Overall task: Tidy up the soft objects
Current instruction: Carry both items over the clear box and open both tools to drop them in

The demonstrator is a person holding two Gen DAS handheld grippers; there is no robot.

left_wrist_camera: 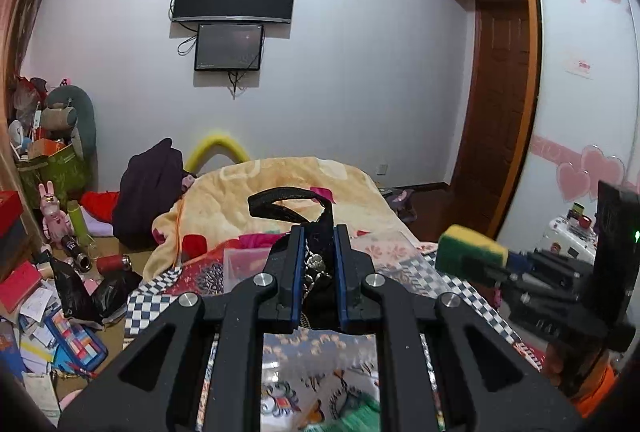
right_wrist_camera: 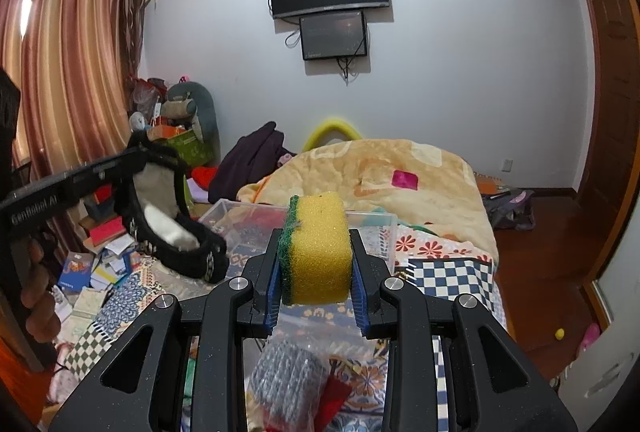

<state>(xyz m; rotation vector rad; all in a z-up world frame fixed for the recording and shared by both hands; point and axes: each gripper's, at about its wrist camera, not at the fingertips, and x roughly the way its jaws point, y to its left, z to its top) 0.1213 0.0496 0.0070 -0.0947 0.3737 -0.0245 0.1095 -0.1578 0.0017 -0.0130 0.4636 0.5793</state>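
Both tongs are mid-carry: the left gripper [left_wrist_camera: 318,250] clamps a black slipper [right_wrist_camera: 176,228], the right gripper [right_wrist_camera: 316,264] a sponge [right_wrist_camera: 316,248]; next, probably release over the bin [right_wrist_camera: 372,228] ahead.

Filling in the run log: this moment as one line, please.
left gripper: shut on black slipper | right gripper: shut on yellow sponge | both lifted above bed | clear bin: ahead

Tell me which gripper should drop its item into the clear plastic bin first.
Right, probably. The right gripper holds the sponge with the clear bin lying straight beyond its fingertips. The left gripper, clamped on the black fuzzy item, hangs off to the bin's left.
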